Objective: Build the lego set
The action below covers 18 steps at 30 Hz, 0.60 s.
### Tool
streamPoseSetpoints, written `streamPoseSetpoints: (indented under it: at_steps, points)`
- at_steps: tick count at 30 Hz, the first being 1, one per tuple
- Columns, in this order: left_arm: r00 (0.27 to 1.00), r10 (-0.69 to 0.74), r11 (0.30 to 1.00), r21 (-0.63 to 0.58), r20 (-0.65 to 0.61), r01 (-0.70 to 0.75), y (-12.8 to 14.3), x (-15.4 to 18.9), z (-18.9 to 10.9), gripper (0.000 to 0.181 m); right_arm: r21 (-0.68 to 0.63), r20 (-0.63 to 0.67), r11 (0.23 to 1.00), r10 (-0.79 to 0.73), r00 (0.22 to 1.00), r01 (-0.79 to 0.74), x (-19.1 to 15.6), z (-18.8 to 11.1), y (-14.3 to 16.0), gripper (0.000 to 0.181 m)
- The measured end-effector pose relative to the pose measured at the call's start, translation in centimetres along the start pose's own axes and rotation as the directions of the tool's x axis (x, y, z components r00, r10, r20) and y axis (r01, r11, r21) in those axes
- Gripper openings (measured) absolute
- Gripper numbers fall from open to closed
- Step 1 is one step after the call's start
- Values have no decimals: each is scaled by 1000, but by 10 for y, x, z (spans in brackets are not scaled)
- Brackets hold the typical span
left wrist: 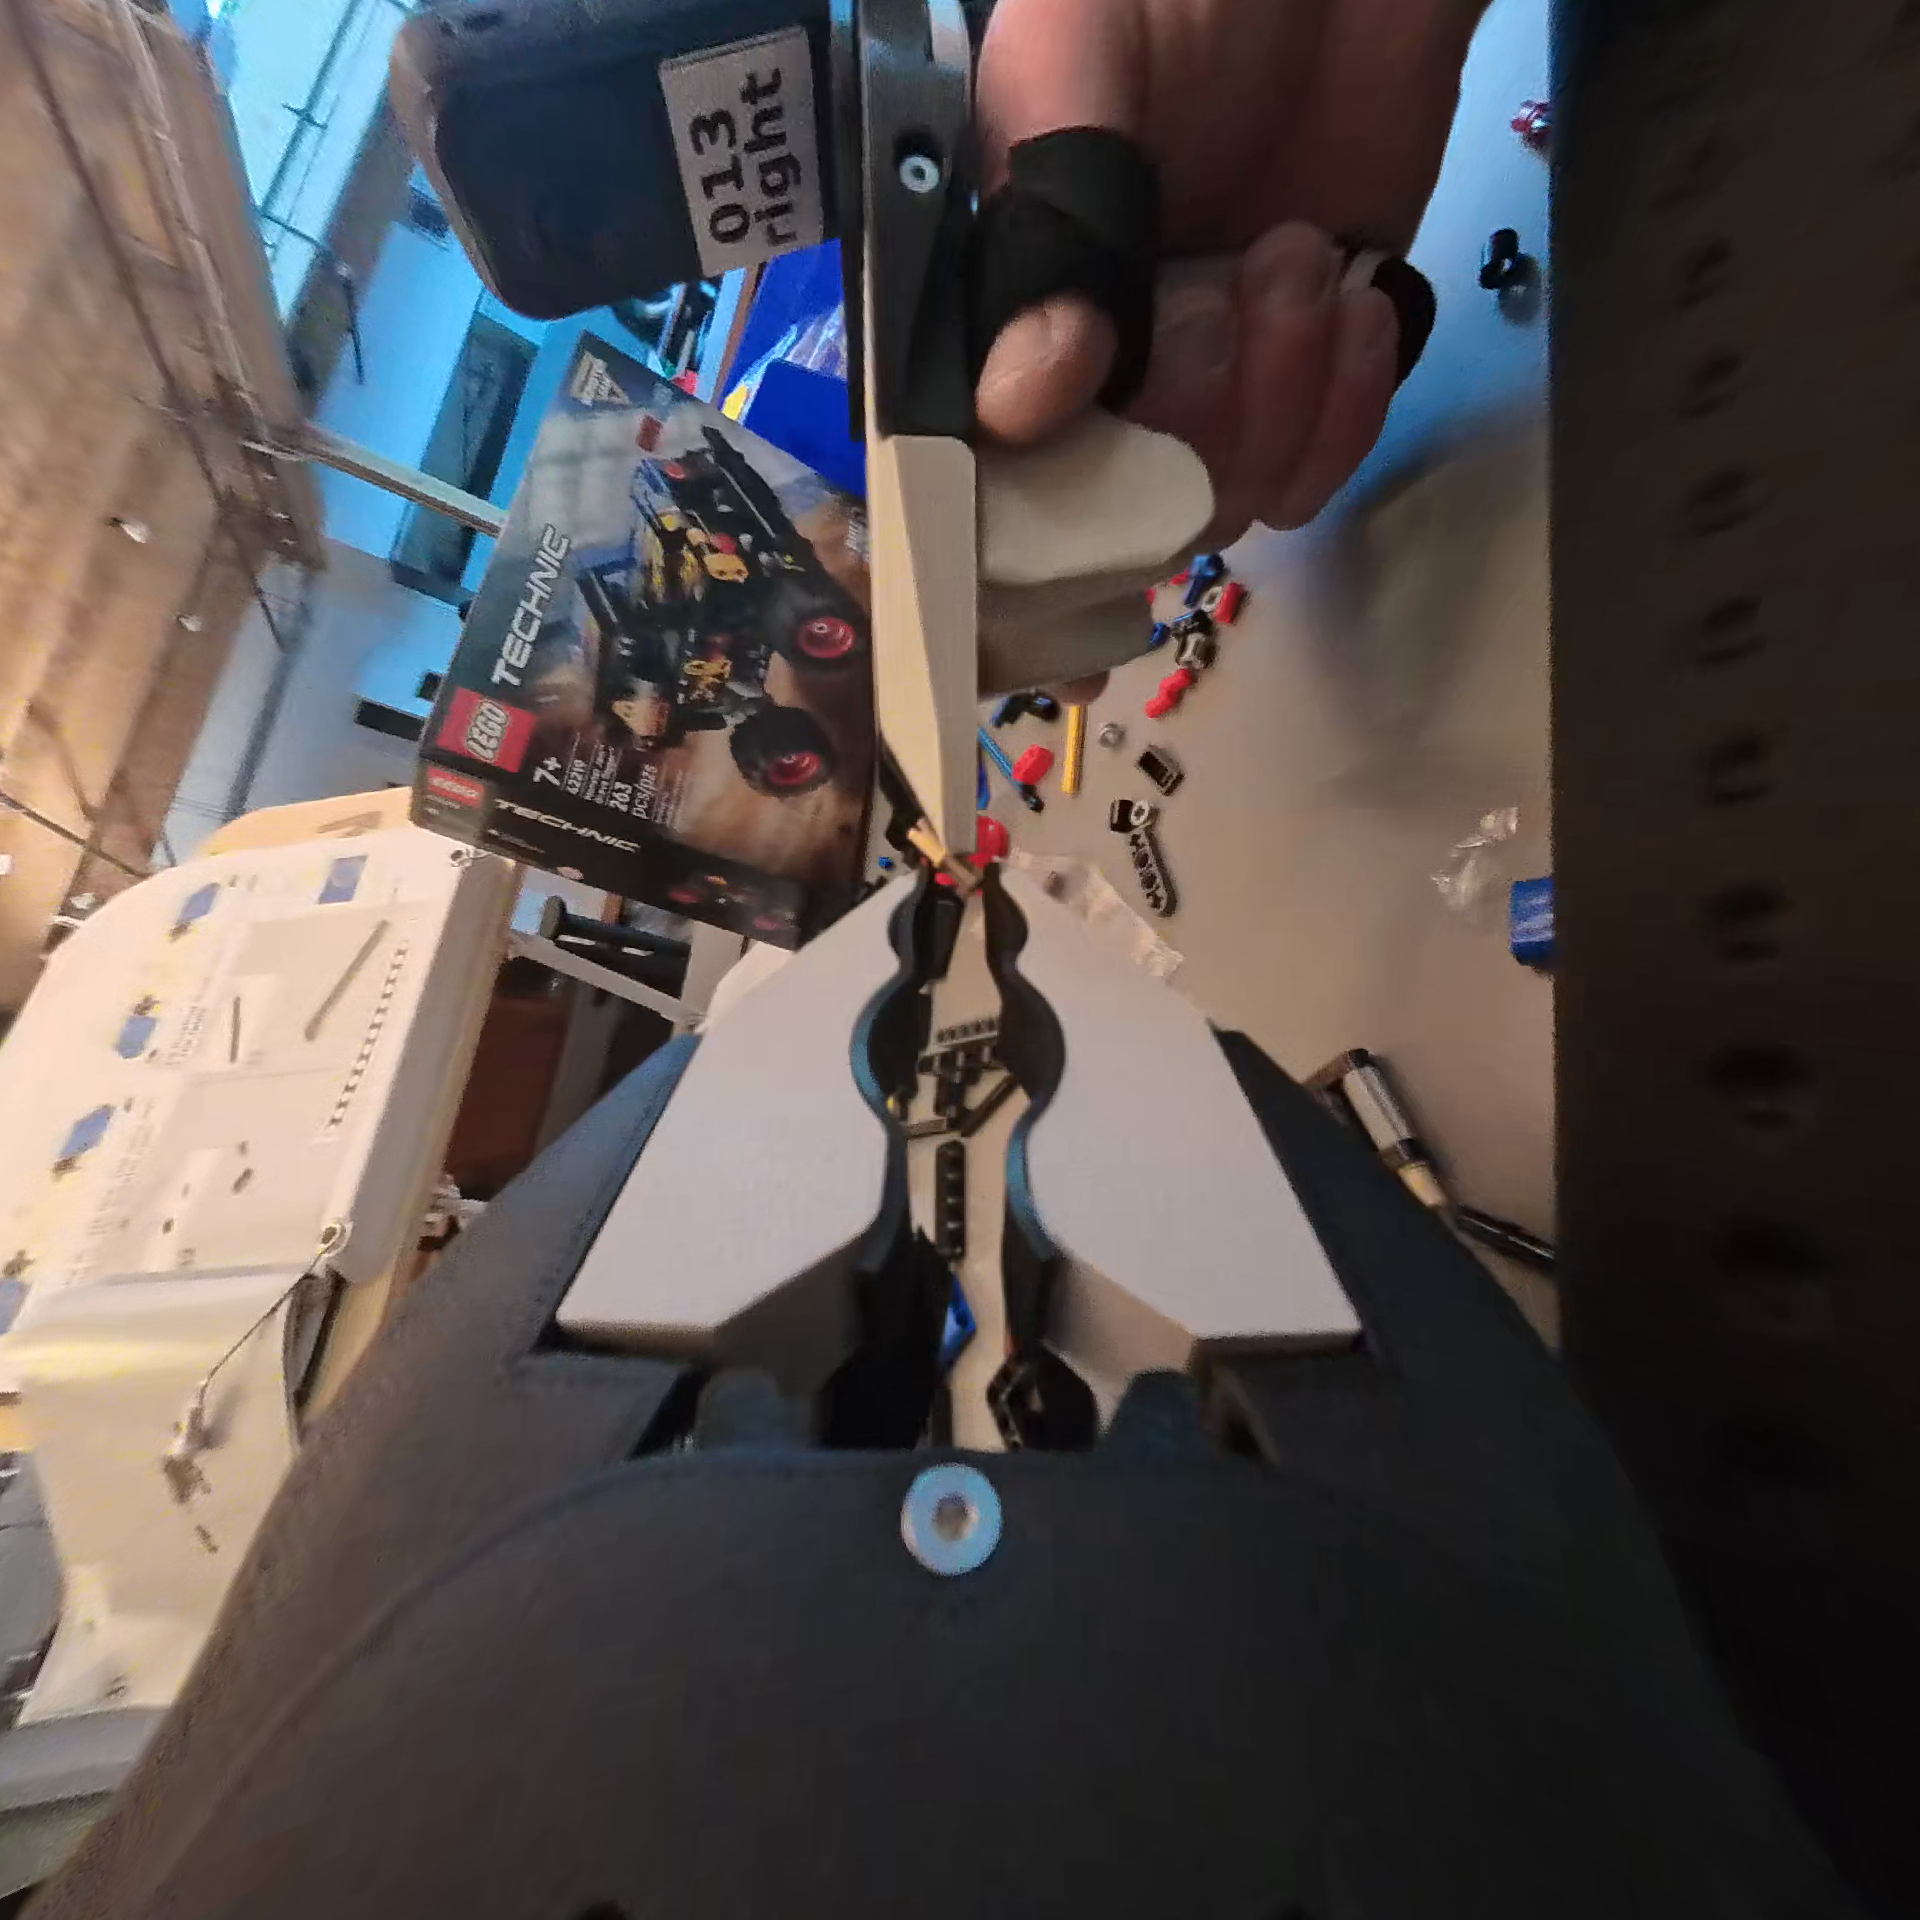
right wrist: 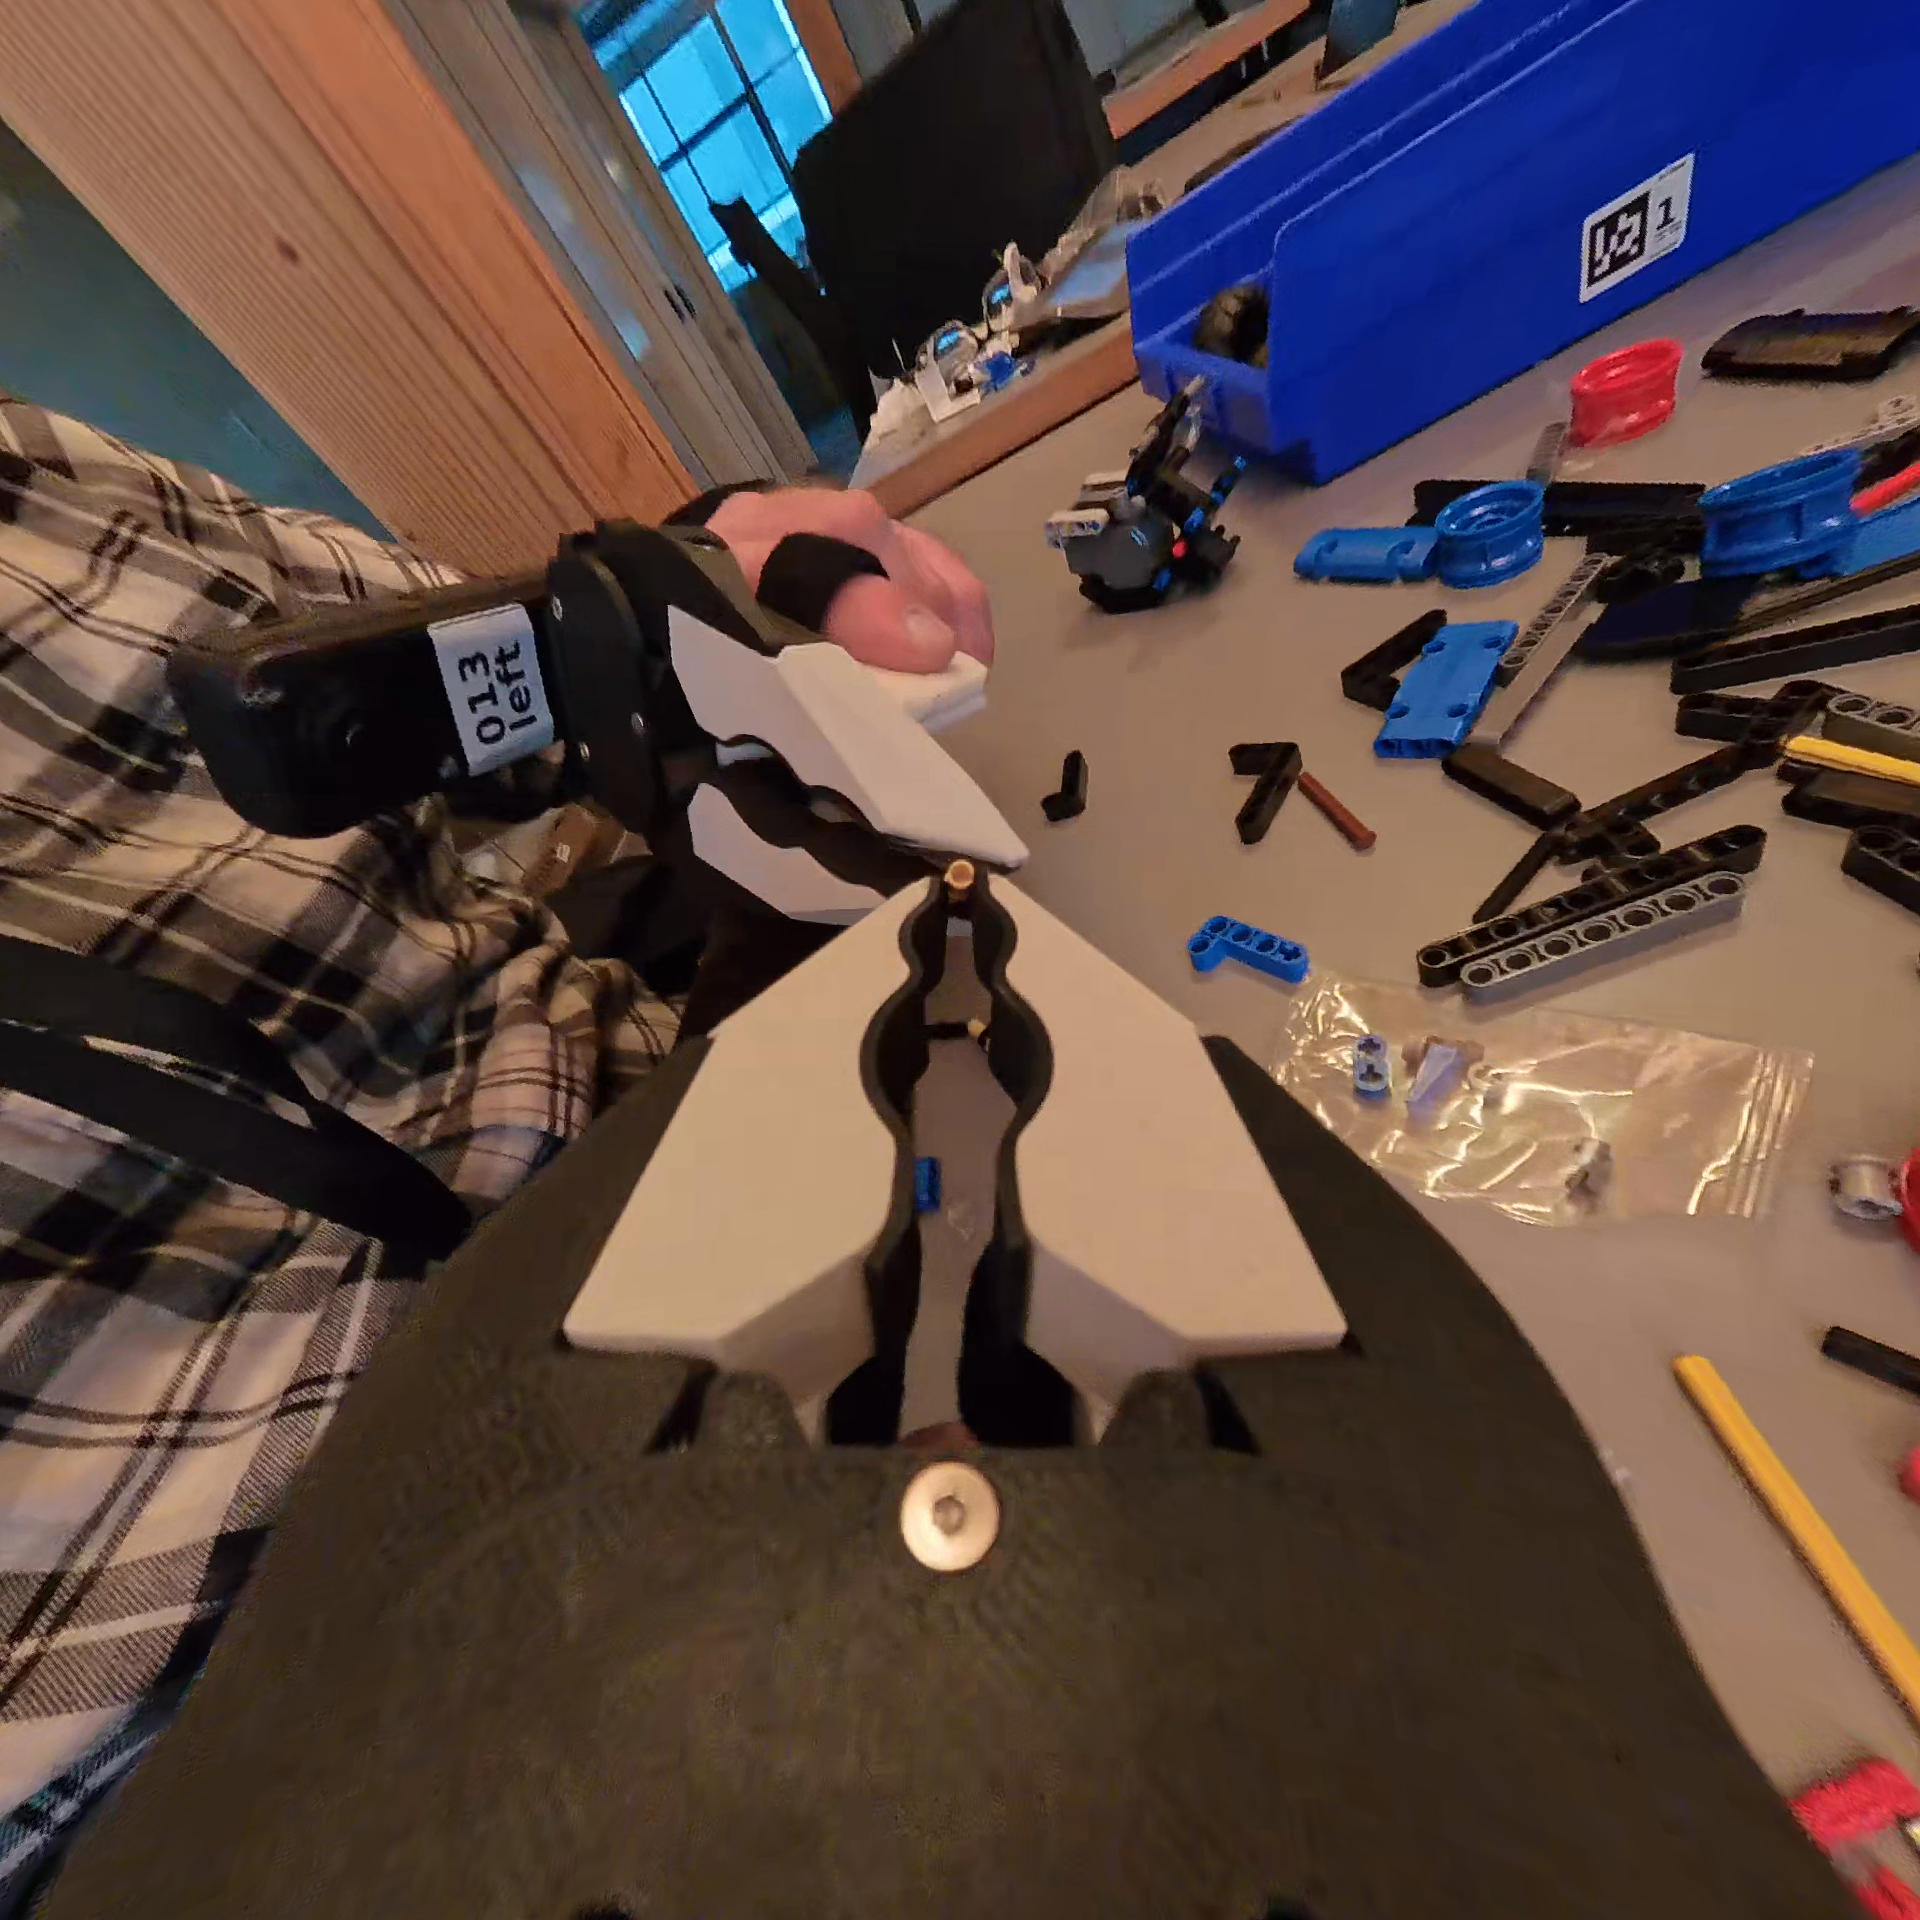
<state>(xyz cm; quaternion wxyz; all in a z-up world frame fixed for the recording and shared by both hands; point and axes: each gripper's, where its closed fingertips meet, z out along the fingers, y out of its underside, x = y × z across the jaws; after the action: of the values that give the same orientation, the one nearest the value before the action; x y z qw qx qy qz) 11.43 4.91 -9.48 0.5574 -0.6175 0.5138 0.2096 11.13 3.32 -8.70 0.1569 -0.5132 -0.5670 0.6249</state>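
With both pairs of fingers drawn nearly together, the right gripper [right wrist: 961, 883] pinches a small tan pin [right wrist: 960, 873] at its tips, and the left gripper [left wrist: 961, 883] meets it tip to tip; whether the left also grips the pin cannot be told. Loose lego pieces [right wrist: 1590, 920] lie scattered on the grey table [right wrist: 1143, 707] beyond, near a blue bin [right wrist: 1455, 260]. The lego box [left wrist: 644, 665] stands behind.

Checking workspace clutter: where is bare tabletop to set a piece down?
Bare grey table lies between the small black angle piece, the blue L-beam and the right gripper. Crowded: the black beams, blue parts and plastic bag beyond.
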Motion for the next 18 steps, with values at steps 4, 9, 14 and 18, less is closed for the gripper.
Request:
streamPoseSetpoints:
  at_steps: [4, 9, 14, 18]
  points:
    - [1000, 0, 1000, 4, -11, 0, 1, -1, -1, 2, 9, 0, 1000, -1, 1000, 1, 0, 0, -1, 4]
    - [994, 33, 999, 6, -108, -33, 4, 5, 0, 2, -33, -20, 999, -38, 999, 37, 2, 0, 5, 3]
    - [976, 138, 989, -27, -170, -145, 8, 12, 0, 1, -86, -34, 995, -60, 998, 57, 4, 2, 13, 3]
    - [979, 117, 992, -30, -169, -124, 8, 12, 0, 1, -83, -23, 996, -42, 999, 40, 4, 2, 13, 4]
